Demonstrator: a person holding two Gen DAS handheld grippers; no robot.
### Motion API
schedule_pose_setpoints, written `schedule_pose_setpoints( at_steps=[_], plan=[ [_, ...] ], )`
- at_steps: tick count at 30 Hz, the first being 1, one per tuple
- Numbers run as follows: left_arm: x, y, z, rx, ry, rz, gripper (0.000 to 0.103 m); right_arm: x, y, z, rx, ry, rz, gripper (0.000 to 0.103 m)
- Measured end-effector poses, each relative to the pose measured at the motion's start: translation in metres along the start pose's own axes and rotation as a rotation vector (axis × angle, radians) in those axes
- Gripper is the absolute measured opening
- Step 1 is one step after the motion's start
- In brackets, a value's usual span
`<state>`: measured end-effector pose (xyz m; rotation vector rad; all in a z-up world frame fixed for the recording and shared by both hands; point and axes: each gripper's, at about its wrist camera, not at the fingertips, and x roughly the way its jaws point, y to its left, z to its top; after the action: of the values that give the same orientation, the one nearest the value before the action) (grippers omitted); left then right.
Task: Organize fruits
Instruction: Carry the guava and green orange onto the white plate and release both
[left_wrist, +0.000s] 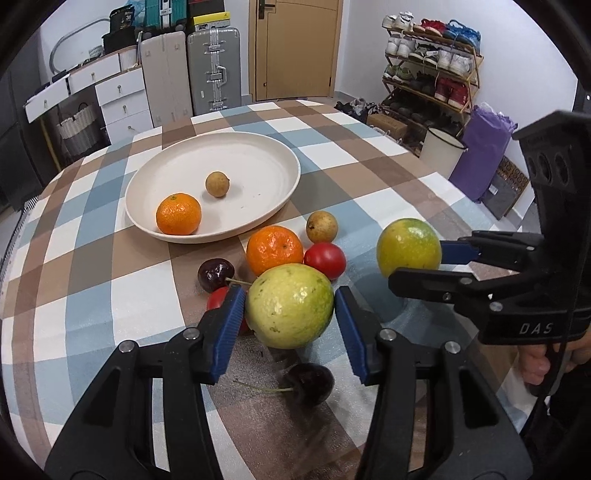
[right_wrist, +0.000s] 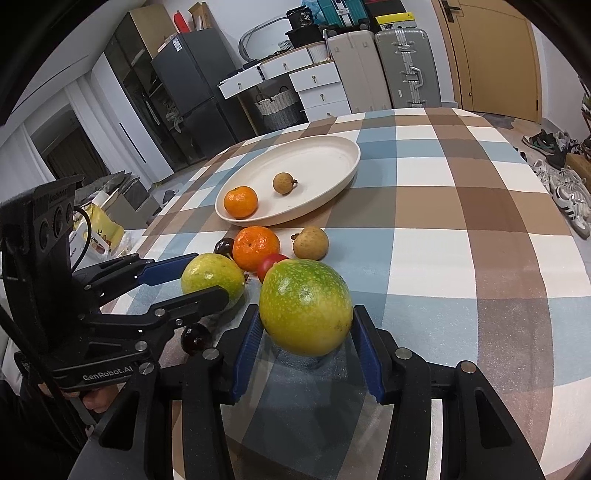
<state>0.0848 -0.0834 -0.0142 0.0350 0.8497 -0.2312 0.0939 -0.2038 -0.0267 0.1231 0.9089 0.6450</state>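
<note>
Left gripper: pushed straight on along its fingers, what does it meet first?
The left gripper is clamped on the pale green fruit. Going straight on, that fruit would likely bump the loose orange and red tomato just behind it, though depth is unclear.

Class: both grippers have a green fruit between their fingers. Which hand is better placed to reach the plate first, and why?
Left, probably. The left gripper with its pale green fruit sits nearer the plate; the right gripper sits further out.
</note>
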Motion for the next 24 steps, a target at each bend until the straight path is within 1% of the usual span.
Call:
schedule_pose_setpoints(
  at_steps=[6,9,15,20,24],
  plan=[
    [-0.010,0.010,0.004,-0.058,-0.022,-0.034,0.048,-0.004,0.007,0.006,-0.022,-0.016,-0.002,0.050],
    [-0.017,0.011,0.008,-0.067,-0.039,-0.023,0.048,-0.007,0.012,0.012,-0.035,-0.024,-0.001,0.050],
    [-0.030,0.019,0.019,-0.088,-0.075,-0.024,0.048,-0.015,0.016,0.030,-0.045,-0.059,0.003,0.050],
    [-0.038,0.030,0.028,-0.127,-0.091,-0.039,0.048,-0.018,0.020,0.047,-0.044,-0.087,0.013,0.050],
    [-0.041,0.038,0.033,-0.145,-0.101,-0.018,0.048,-0.020,0.027,0.060,-0.060,-0.105,0.015,0.050]
  ],
)
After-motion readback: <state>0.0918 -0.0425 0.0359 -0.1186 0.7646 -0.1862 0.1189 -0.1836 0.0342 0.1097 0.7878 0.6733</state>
